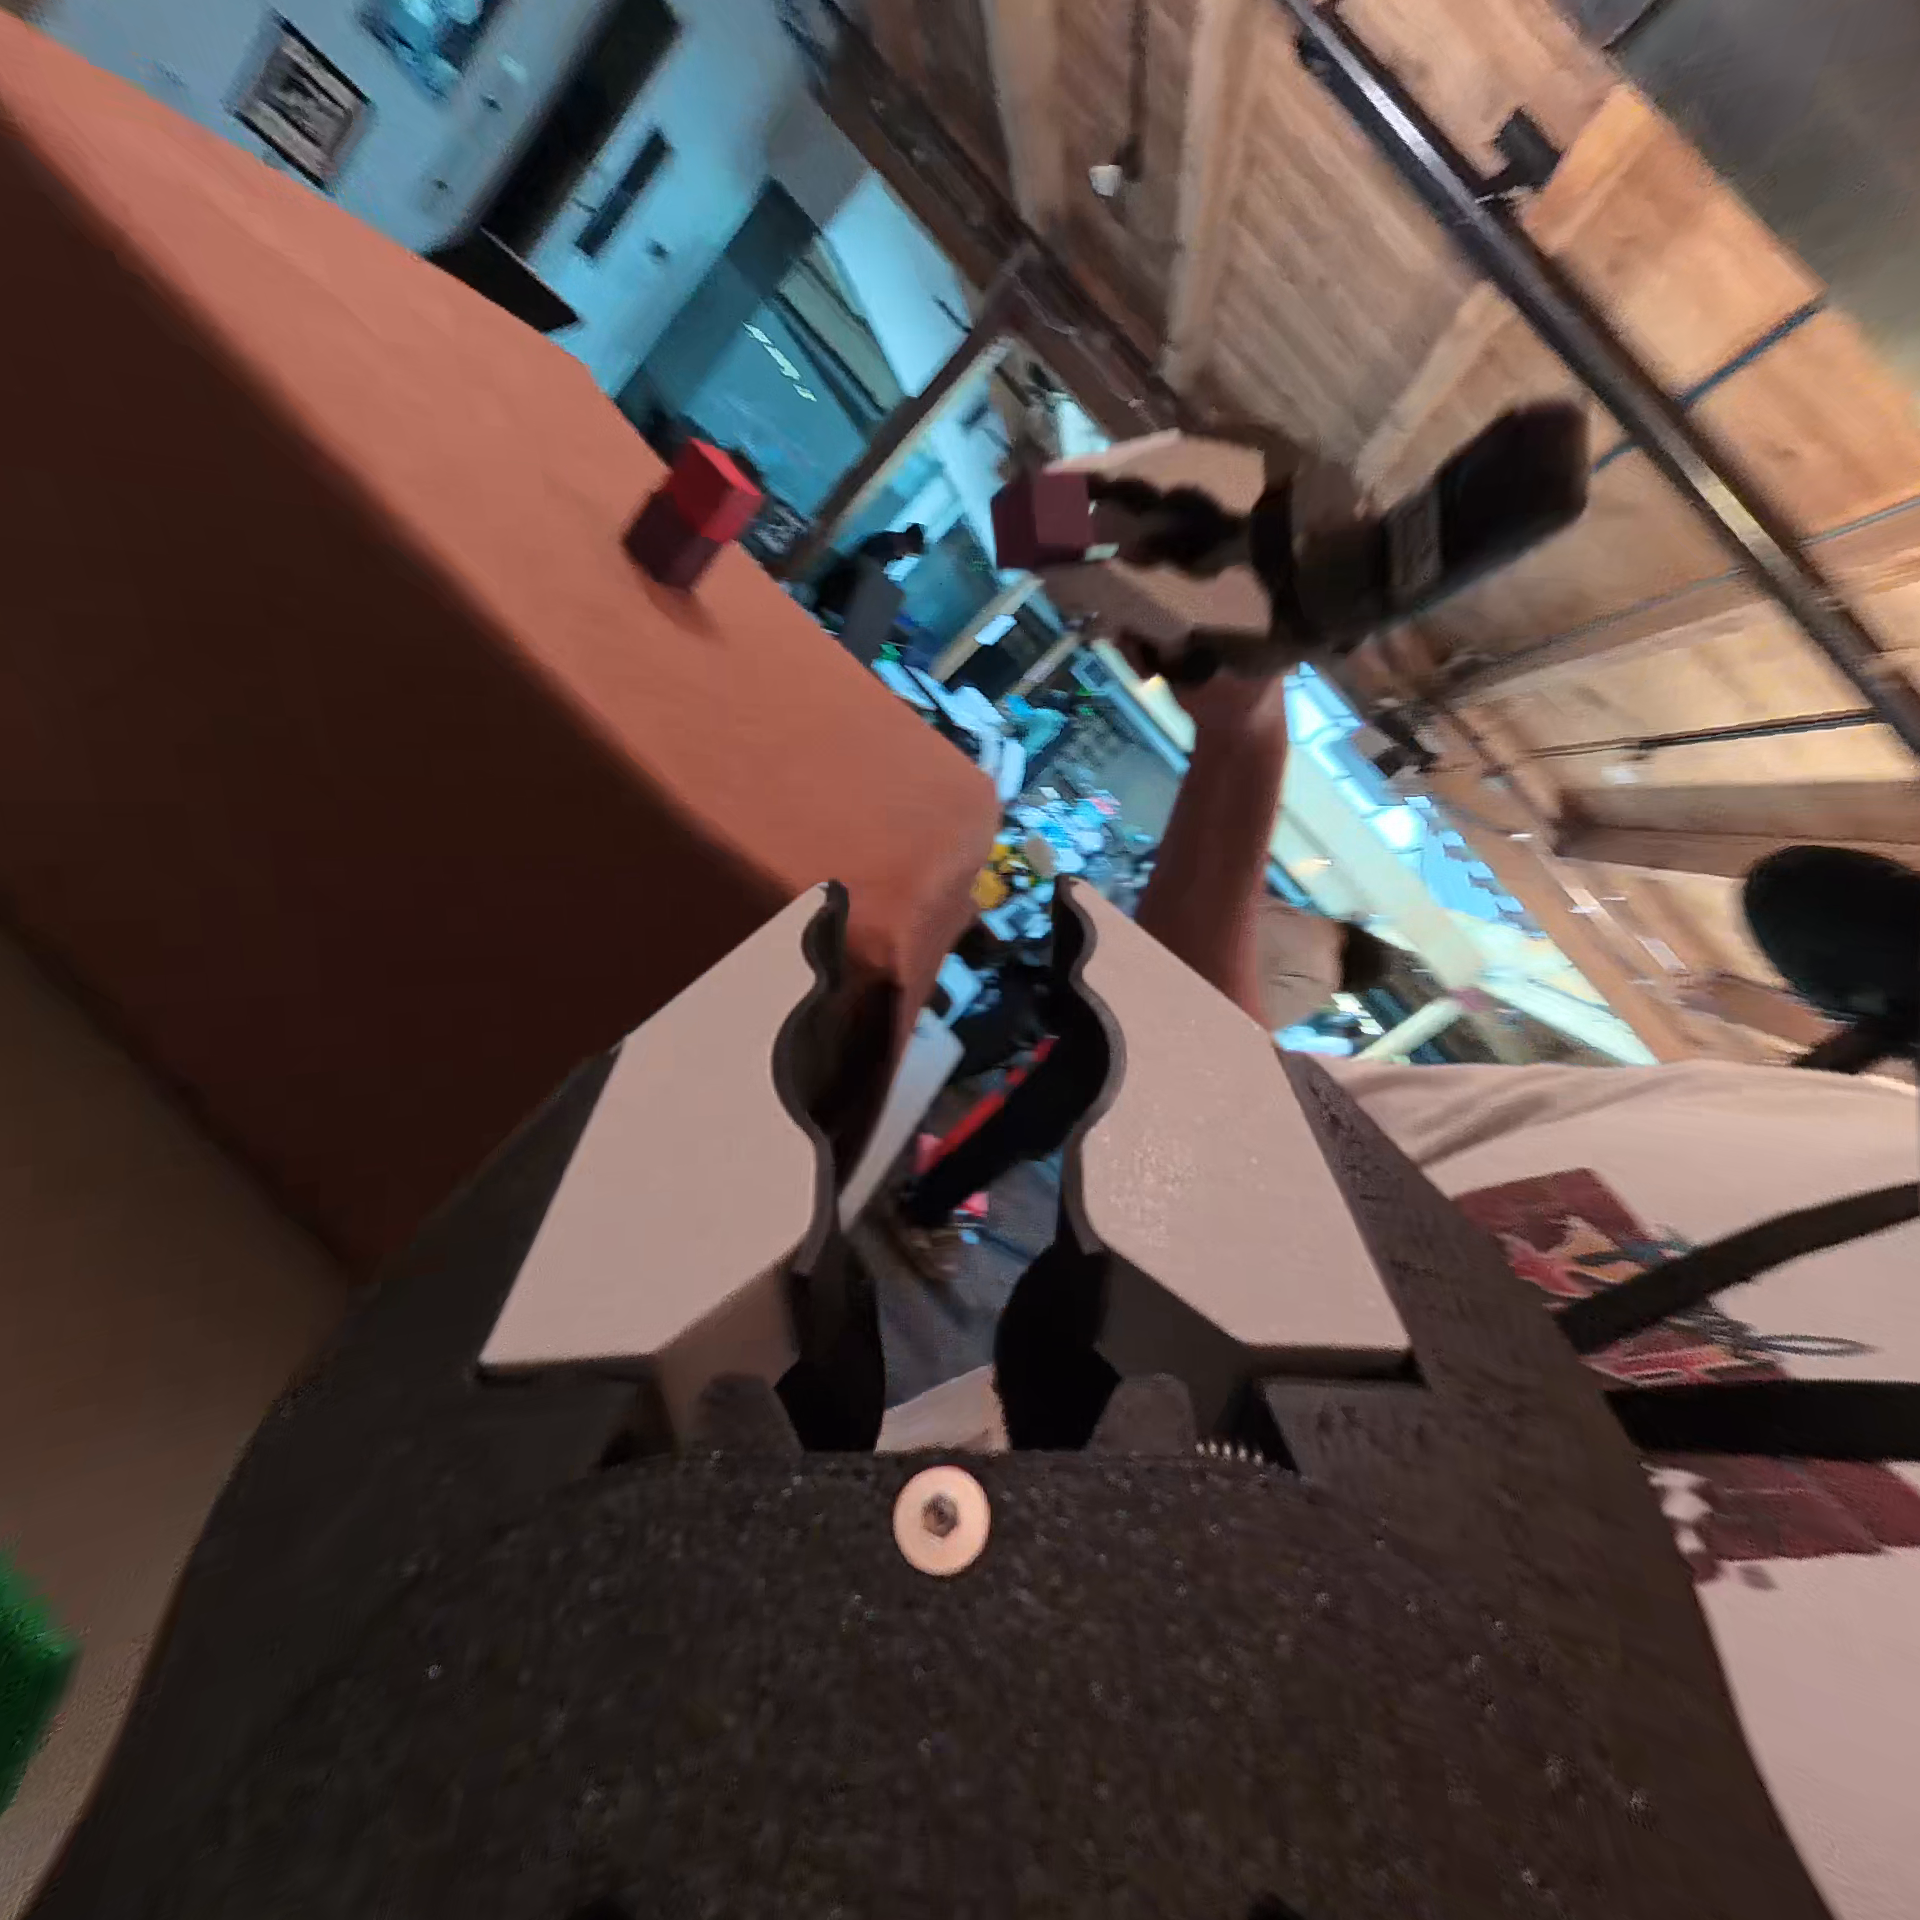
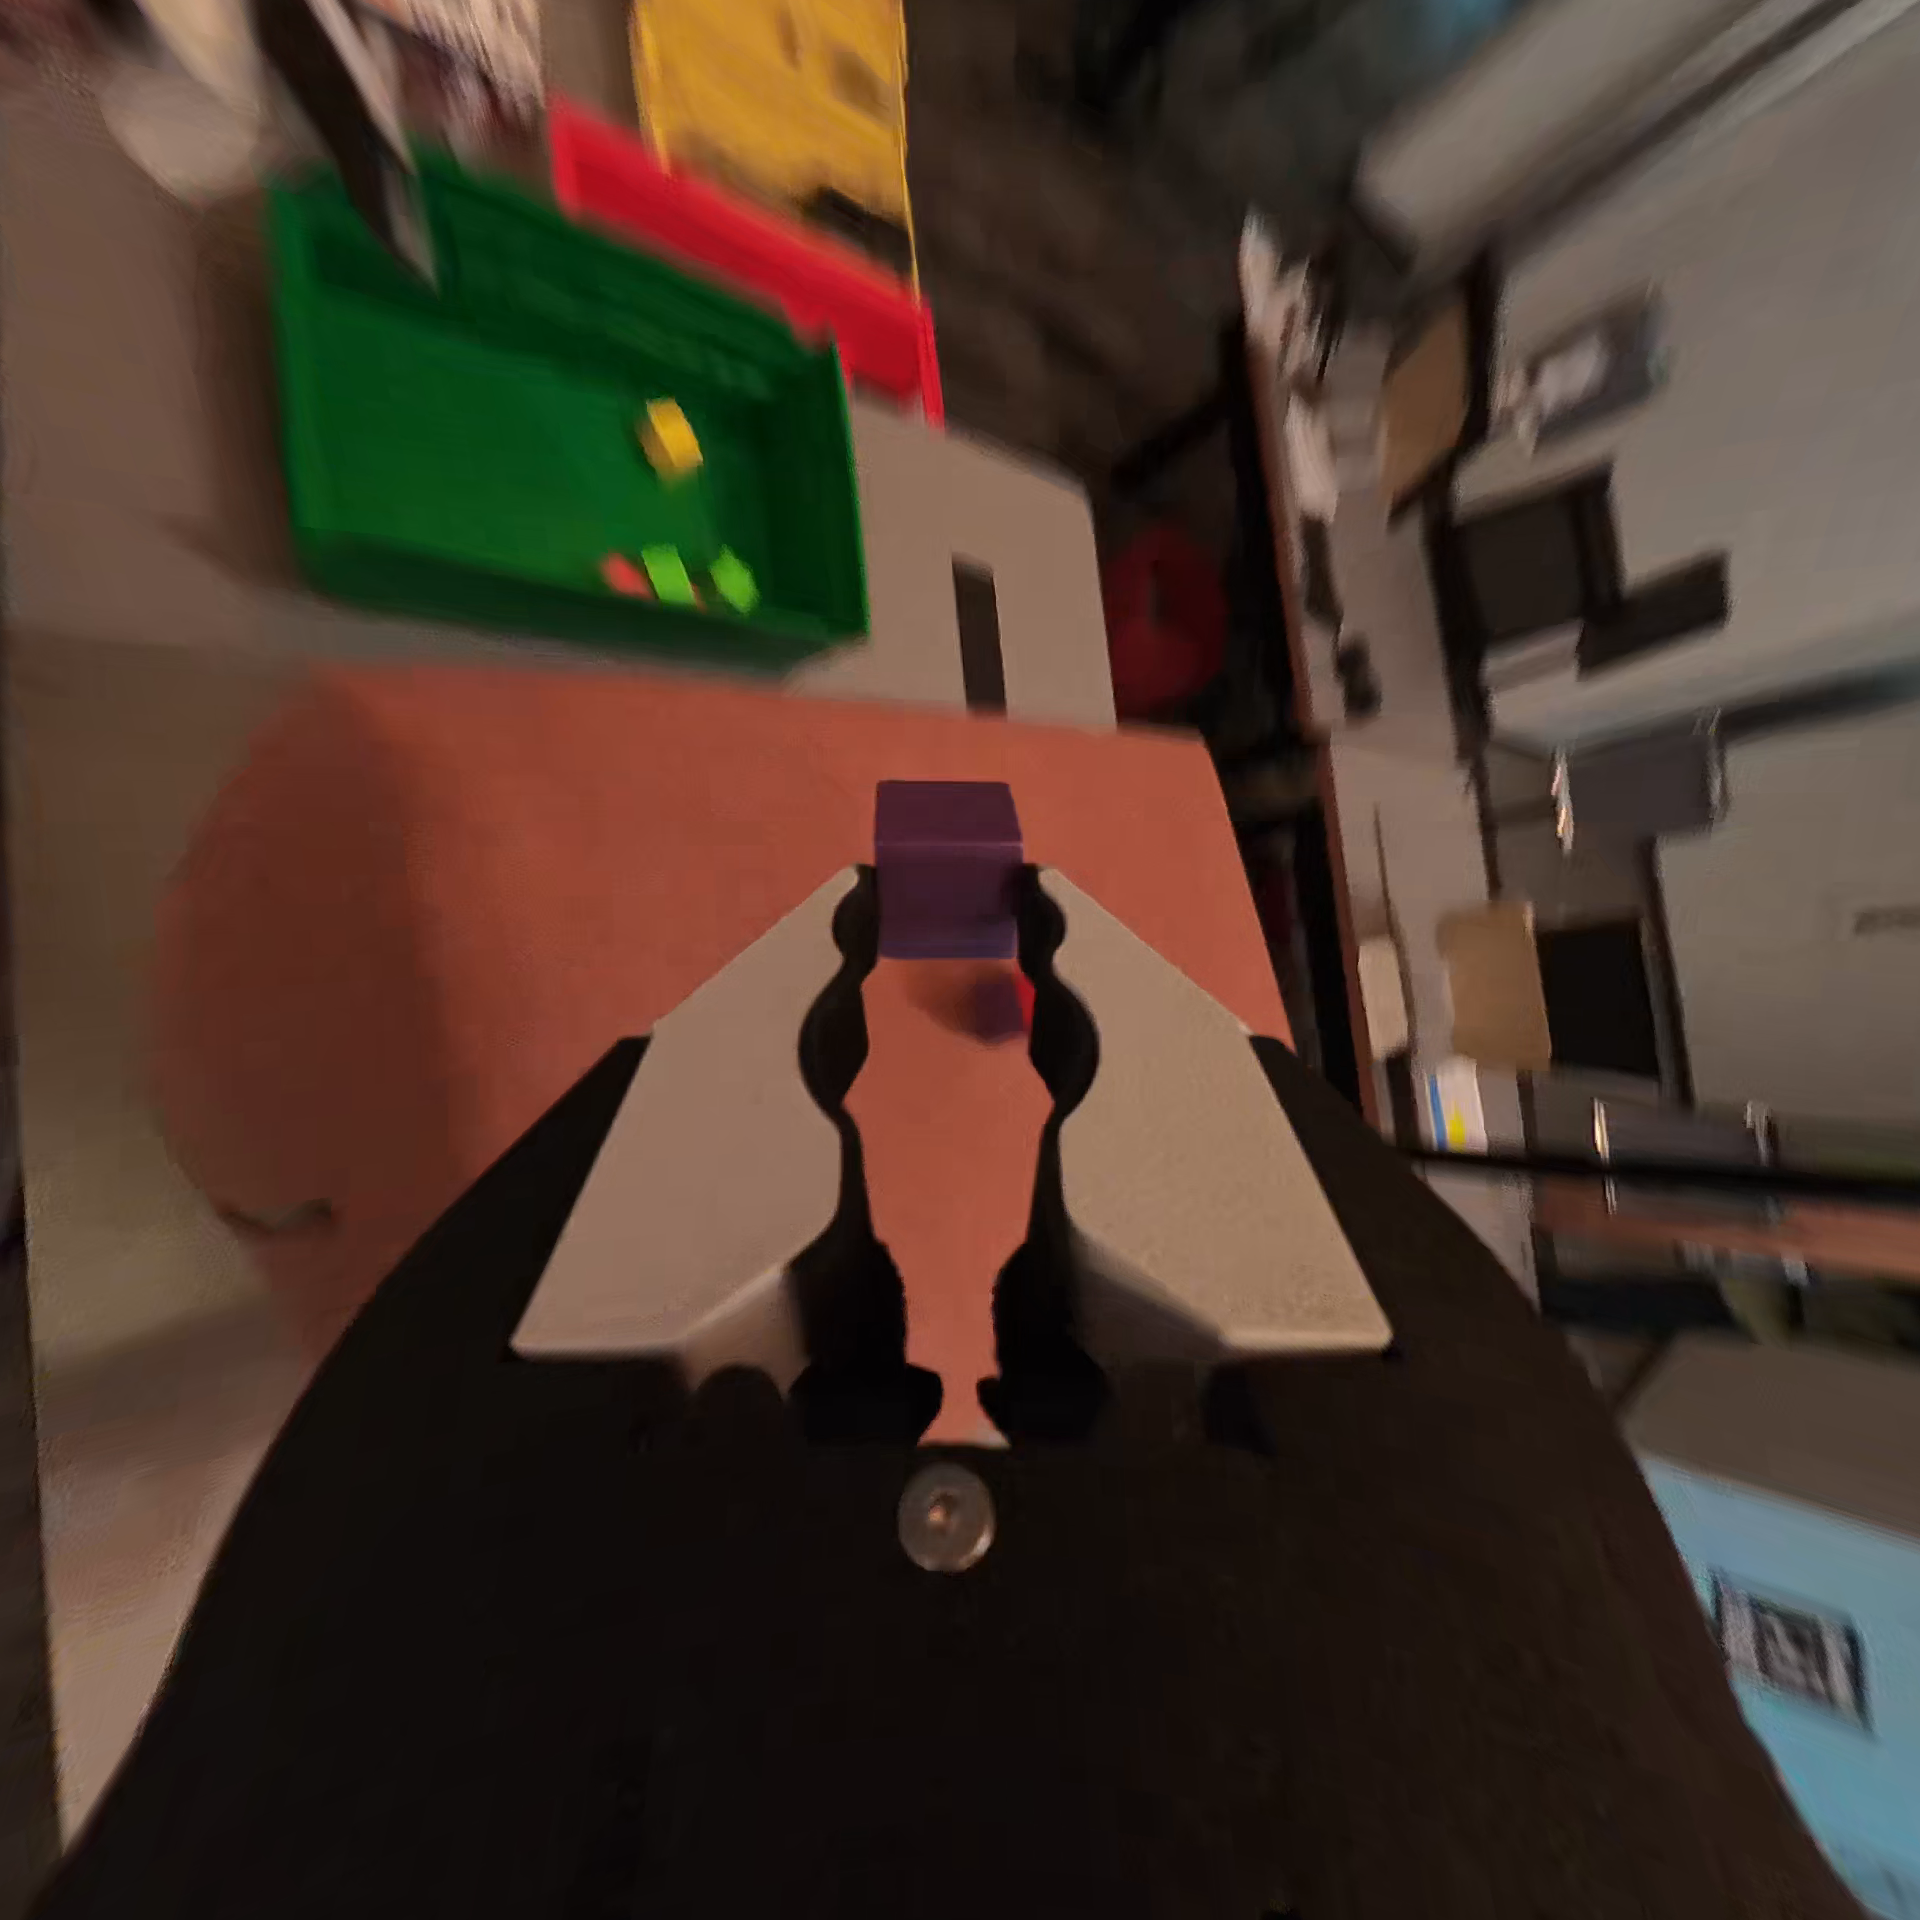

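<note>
Brown mat mostly bare; only two stacked cubes near its far edge. Green bin w/ small blocks, red bin block beyond mat.

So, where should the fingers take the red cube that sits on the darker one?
By two opposite flat side faces of the red cube, coming down from above the brown mat: it rests on the darker cube, so a sideways push could probably topple it.

The grey-fingered, black-bodied right gripper pinches a small purple cube aloft, while the matching left gripper hangs parted, empty.
</note>
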`<state>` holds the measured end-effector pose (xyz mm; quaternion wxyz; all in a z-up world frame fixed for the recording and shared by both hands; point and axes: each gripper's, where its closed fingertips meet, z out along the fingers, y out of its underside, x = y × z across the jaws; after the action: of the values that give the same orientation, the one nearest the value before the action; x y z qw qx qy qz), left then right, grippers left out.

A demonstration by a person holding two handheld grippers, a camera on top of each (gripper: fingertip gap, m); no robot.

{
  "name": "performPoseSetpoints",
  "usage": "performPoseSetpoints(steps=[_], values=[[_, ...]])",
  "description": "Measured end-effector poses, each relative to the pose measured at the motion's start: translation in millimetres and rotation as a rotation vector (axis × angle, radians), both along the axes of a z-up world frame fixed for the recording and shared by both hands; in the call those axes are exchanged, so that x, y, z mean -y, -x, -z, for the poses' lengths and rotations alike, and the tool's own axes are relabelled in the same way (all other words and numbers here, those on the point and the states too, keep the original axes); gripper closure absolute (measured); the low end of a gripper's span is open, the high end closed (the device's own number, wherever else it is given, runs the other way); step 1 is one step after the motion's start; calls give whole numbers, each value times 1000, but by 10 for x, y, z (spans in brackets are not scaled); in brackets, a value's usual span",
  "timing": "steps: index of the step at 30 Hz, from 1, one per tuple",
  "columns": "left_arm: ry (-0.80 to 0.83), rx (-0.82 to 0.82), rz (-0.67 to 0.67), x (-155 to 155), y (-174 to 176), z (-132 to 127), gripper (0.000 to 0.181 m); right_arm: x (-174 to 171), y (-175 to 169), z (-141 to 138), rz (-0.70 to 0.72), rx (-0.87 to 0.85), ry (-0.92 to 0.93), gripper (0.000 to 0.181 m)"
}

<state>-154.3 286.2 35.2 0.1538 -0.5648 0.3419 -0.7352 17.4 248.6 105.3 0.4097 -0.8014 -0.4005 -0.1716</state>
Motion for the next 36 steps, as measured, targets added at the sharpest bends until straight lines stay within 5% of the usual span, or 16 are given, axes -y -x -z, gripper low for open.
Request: performPoseSetpoints(steps=[4, 9, 15, 36], values=[[-117, -71, -83, -153, 113, 110, 141, -256, -665, 73, 156, 101, 377, 156], [-140, -92, -90, -134, 122, 166, 141, -440, -782, 363, 126, 184, 713, 156], [-133, -83, -75, -65, 162, 179, 141, -526, -904, 503, 136, 173, 899, 155], [-119, -108, -127, -247, 319, 236, 141, -528, -993, 661, 134, 175, 1006, 156]])
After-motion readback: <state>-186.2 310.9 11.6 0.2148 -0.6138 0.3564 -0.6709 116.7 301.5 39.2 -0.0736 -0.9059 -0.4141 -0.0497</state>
